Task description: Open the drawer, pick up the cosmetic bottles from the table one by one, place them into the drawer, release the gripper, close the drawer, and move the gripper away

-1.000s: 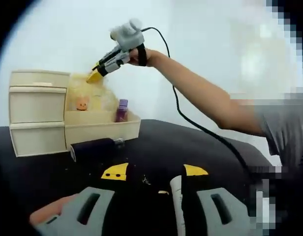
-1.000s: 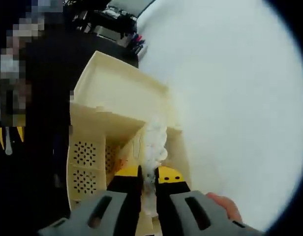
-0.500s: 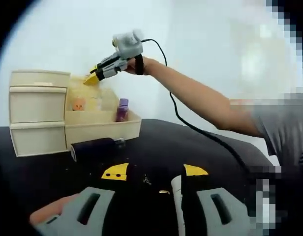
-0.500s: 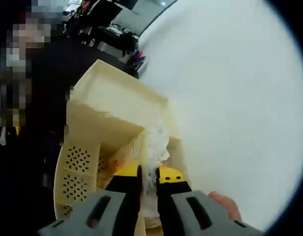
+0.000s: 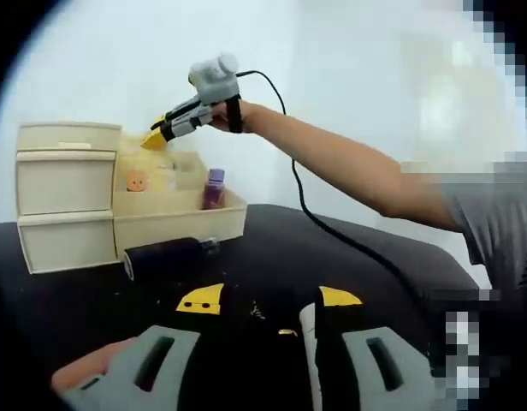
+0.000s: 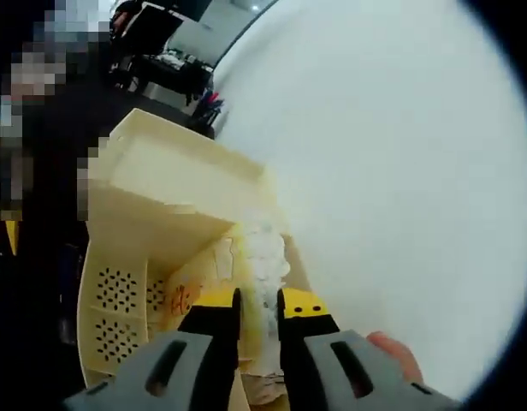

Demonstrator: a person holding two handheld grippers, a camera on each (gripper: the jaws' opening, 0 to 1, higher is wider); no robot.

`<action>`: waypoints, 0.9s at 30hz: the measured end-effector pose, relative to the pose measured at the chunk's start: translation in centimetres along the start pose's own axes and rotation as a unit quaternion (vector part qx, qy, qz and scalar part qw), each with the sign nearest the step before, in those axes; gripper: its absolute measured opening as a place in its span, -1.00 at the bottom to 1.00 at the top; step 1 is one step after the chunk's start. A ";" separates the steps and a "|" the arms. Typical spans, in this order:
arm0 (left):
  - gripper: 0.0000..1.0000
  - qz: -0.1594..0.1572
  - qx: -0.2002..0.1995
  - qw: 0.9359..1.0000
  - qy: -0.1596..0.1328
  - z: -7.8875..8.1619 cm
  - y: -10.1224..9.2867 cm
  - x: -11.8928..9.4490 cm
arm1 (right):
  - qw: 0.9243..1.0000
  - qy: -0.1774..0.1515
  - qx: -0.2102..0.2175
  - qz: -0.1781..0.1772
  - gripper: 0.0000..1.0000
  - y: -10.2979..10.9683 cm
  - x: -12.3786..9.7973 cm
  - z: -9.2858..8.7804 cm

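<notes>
In the left gripper view, a cream drawer cabinet [image 5: 67, 195] is seen at the left on a black table [image 5: 332, 265], with one drawer [image 5: 180, 221] pulled out toward the right. Inside that drawer a purple bottle [image 5: 214, 189] stands upright, and a small orange figure [image 5: 136, 181] is seen just left of it. A dark bottle [image 5: 165, 257] lies on its side on the table in front of the drawer. Above the open drawer the right gripper [image 5: 154, 140] is held by a hand [image 5: 232, 115], its yellow tips pointing down-left. At the bottom of this view the left gripper [image 5: 270, 301] rests low over the table, its jaws spread apart with nothing between them.

In the right gripper view, the cabinet [image 6: 174, 197] is seen from above, with perforated drawer sides [image 6: 116, 291] visible. The right gripper [image 6: 257, 301] has its jaws drawn close on a white, frosted bottle [image 6: 263, 257], held over the open drawer; whether the bottle touches the drawer cannot be told.
</notes>
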State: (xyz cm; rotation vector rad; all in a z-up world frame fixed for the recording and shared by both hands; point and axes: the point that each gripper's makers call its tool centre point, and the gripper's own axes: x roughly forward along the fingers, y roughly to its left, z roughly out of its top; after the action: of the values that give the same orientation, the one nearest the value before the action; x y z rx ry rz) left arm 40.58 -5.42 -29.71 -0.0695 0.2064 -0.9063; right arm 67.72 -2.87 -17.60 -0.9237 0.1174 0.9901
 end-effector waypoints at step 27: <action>-0.07 0.021 -0.067 0.996 -0.056 3.8 -0.3 -1.6 | 0.990 -0.057 0.129 -0.028 -0.42 1.7 -13.8 5.8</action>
State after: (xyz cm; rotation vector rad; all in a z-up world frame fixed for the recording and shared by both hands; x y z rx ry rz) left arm 40.14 -4.42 -25.72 -0.2386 0.1629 -0.8443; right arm 56.73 -7.52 -8.43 -0.6293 0.1191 0.9475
